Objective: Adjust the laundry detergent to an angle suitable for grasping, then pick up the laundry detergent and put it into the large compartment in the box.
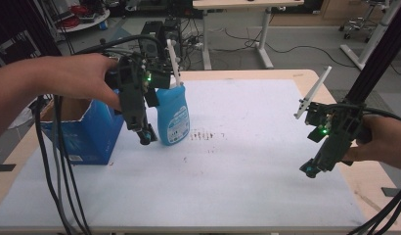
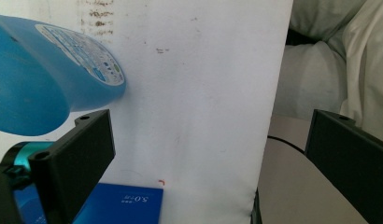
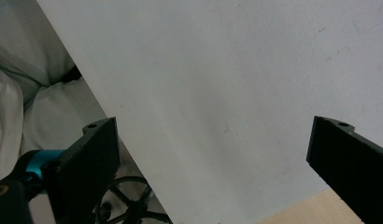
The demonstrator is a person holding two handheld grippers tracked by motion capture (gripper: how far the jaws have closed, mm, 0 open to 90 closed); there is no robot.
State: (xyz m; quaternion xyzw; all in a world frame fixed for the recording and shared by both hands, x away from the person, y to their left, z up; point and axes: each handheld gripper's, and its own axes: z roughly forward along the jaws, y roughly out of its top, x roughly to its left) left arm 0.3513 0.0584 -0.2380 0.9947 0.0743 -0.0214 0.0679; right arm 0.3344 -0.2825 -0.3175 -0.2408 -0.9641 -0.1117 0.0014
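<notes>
A blue plastic bottle (image 1: pixel 173 116) with a white cap and a printed label stands upright on the white mat (image 1: pixel 237 161), left of centre. My left gripper (image 1: pixel 146 137) hangs just to its left, pointing down, lifted off the mat. In the left gripper view the jaws of my left gripper (image 2: pixel 213 154) stand wide apart with nothing between them, and the bottle (image 2: pixel 45 79) lies beyond the left jaw, apart from it. My right gripper (image 1: pixel 310 170) hovers near the mat's right edge. My right gripper (image 3: pixel 213 158) is open over bare mat (image 3: pixel 236 84).
An open blue cardboard box (image 1: pixel 81 129) stands at the mat's left edge, close behind the left gripper; its corner (image 2: pixel 122 205) shows near the left jaw. Faint brown stains (image 1: pixel 203 134) mark the mat's centre. Cables (image 1: pixel 61 171) trail down at the left. Desks and chairs stand beyond the table.
</notes>
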